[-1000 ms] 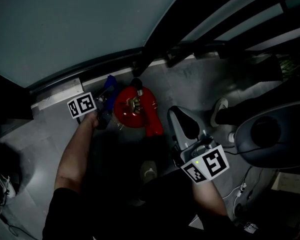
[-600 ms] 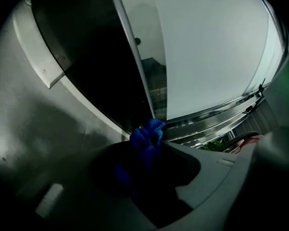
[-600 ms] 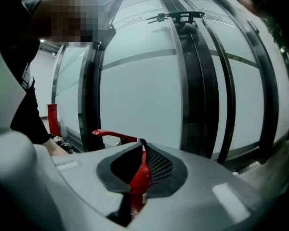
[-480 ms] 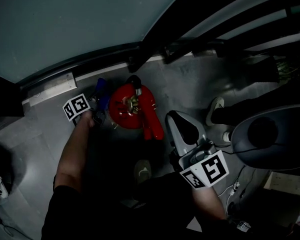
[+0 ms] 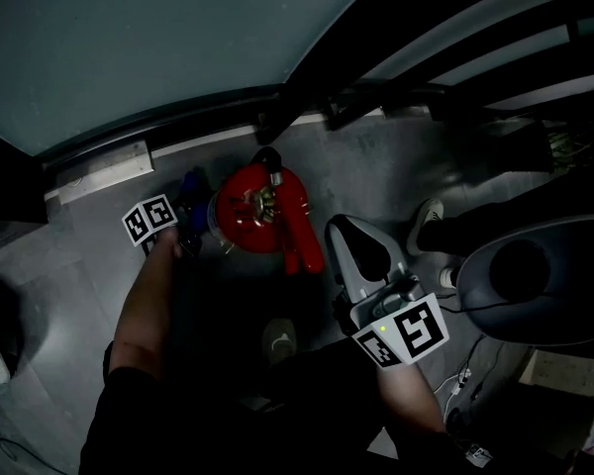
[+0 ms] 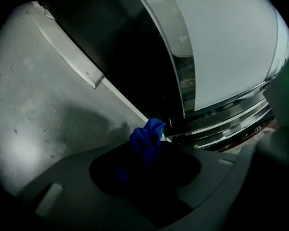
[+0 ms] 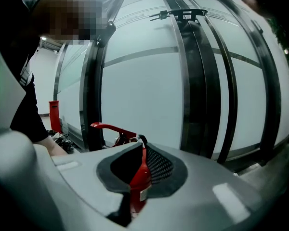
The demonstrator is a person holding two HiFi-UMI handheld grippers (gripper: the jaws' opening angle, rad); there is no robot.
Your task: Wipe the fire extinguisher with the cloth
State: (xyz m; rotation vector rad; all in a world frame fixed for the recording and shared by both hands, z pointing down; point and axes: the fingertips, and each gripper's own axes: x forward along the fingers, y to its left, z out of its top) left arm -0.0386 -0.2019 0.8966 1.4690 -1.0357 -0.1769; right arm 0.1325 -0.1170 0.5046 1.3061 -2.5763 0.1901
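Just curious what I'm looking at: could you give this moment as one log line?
left gripper: holds cloth beside extinguisher | right gripper: clamps its red part

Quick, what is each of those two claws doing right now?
Left gripper: closed on the blue cloth.
Right gripper: looks closed on a red part of the fire extinguisher.

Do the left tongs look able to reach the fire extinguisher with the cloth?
Probably yes: the left tongs, shut on the blue cloth, sit right beside the fire extinguisher, with nothing between.
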